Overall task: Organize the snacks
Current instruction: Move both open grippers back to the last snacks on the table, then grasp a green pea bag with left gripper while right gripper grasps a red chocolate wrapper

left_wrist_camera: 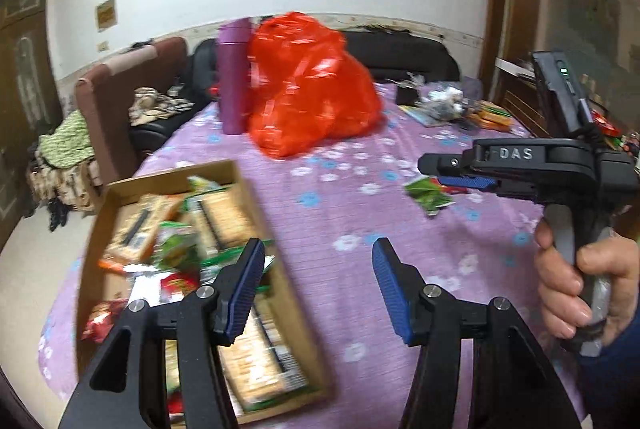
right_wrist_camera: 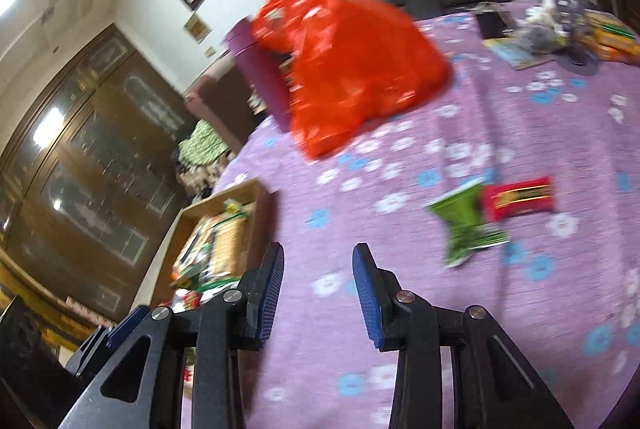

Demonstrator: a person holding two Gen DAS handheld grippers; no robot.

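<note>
**Two loose packets left on the cloth**

On the purple flowered tablecloth (right_wrist_camera: 500,133), a green snack packet (right_wrist_camera: 464,225) and a red snack packet (right_wrist_camera: 520,201) lie touching each other, well apart from the cardboard box (left_wrist_camera: 120,205) that already holds a jumble of wrapped snacks at the table's left edge. A red plastic bag (left_wrist_camera: 308,85) slumps beside a purple bottle (left_wrist_camera: 234,77) further back. The left gripper (left_wrist_camera: 318,289) hangs over the box's near corner with its jaws apart and nothing between them. The right gripper (right_wrist_camera: 318,293) also stands parted and empty, pointing at bare cloth short of the two packets. Both packets look light, thin and crinkly, likely slippery film that buckles under a pinch. Judging by their flatness, the safest hold is across a crimped end seam or a raised edge, lifting the green one first since it lies nearer
</note>
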